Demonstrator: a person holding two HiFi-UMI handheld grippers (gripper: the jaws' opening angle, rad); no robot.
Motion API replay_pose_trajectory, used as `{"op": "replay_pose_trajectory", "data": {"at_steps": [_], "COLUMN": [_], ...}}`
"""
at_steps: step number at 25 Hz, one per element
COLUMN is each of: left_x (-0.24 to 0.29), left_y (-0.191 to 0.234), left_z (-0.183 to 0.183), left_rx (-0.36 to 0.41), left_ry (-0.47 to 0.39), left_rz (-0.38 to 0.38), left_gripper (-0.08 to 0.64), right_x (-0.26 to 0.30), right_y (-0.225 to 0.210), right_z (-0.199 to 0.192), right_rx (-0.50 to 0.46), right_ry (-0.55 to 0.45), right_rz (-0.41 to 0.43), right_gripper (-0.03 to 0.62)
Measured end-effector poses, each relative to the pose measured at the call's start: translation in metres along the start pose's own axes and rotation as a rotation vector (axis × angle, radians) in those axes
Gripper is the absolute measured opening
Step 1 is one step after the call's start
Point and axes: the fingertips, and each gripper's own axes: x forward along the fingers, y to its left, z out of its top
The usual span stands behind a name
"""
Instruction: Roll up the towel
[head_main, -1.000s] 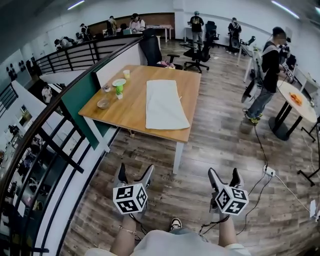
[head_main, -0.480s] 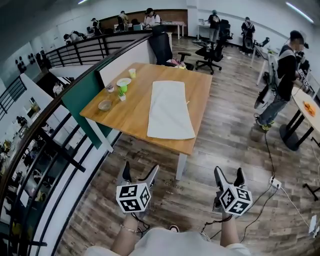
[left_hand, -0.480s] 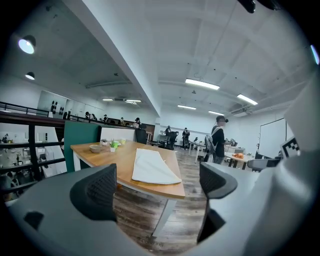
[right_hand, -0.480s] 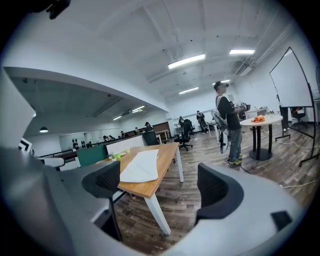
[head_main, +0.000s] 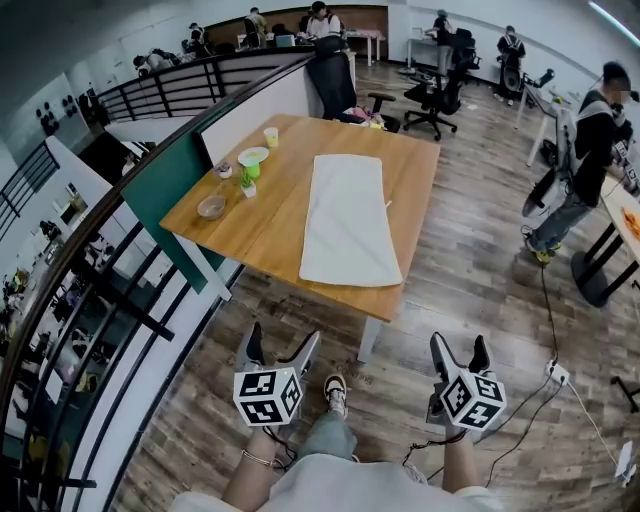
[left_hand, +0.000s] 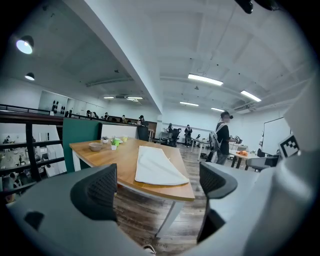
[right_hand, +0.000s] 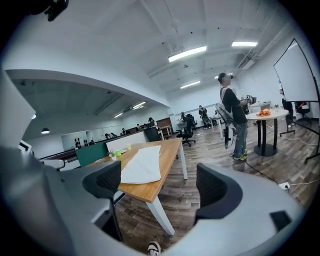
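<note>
Lying flat and unrolled, the white towel (head_main: 350, 218) stretches lengthwise along the wooden bench (head_main: 265, 235), its near end by the front edge. The left tool (head_main: 281, 340) hangs over the plank floor (head_main: 480, 270), well short of the bench, released, jaws wide with nothing between them. The right tool (head_main: 459, 345) beside it is likewise released; its jaws have just been closing slightly and hold nothing.
</note>
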Motion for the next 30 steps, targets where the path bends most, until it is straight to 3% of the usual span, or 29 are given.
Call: {"op": "replay_pose_trajectory", "data": {"at_steps": [8,23,30], "left_x": [0.084,0.262,0.314], "left_y": [0.020,0.057,0.059], "left_z": [0.020,0.098,0.101], "left_rx": [-0.026,-0.021,-0.018], "left_ry": [0.000,-0.021,0.010], "left_rz": [-0.040,-0.117,-0.137], "left_gripper": [0.518,0.518,0.518], "right_x": [0.065,0.219,0.264], "right_y": [0.003,0.007,0.004], "right_z": [0.027,0.094,0.094], "right_rx": [-0.015,0.009,0.030], "right_ry": [-0.014,-0.058,-0.030], "right_rz": [-0.013,-0.065,-0.062], "right_gripper": [0.472,0.454,0.453]}}
